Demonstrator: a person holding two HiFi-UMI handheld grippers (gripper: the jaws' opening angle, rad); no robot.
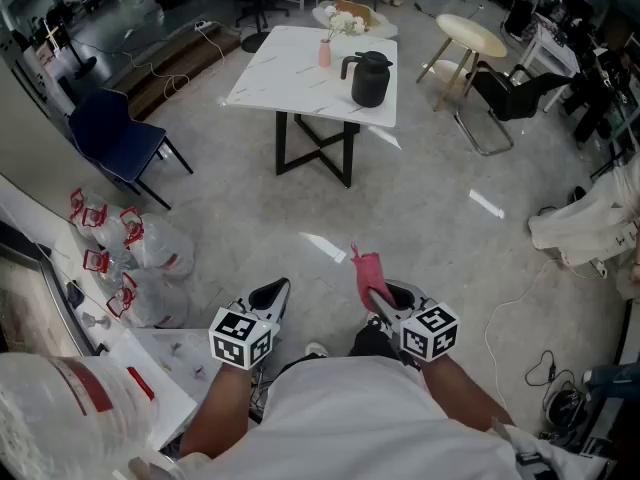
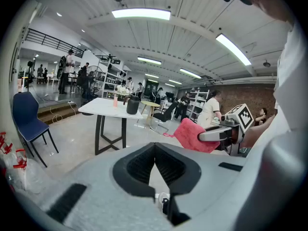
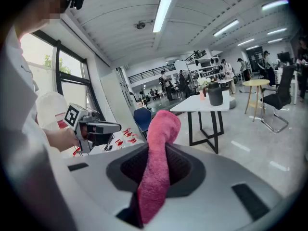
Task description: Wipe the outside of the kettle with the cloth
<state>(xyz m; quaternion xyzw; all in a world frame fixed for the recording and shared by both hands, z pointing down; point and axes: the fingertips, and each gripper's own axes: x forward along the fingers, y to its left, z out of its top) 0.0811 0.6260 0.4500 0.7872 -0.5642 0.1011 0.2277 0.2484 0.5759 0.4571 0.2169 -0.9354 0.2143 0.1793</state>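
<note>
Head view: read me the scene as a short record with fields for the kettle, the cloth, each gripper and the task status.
kettle: black kettle, upright on the white table, across the floor from the person
cloth: pink cloth, sticking up from the right gripper
right gripper: shut on the cloth
left gripper: shut, nothing held
task status: wiping not begun; cloth is far from the kettle

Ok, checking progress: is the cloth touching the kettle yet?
No, the cloth sits in the right tongs, far from the kettle.
</note>
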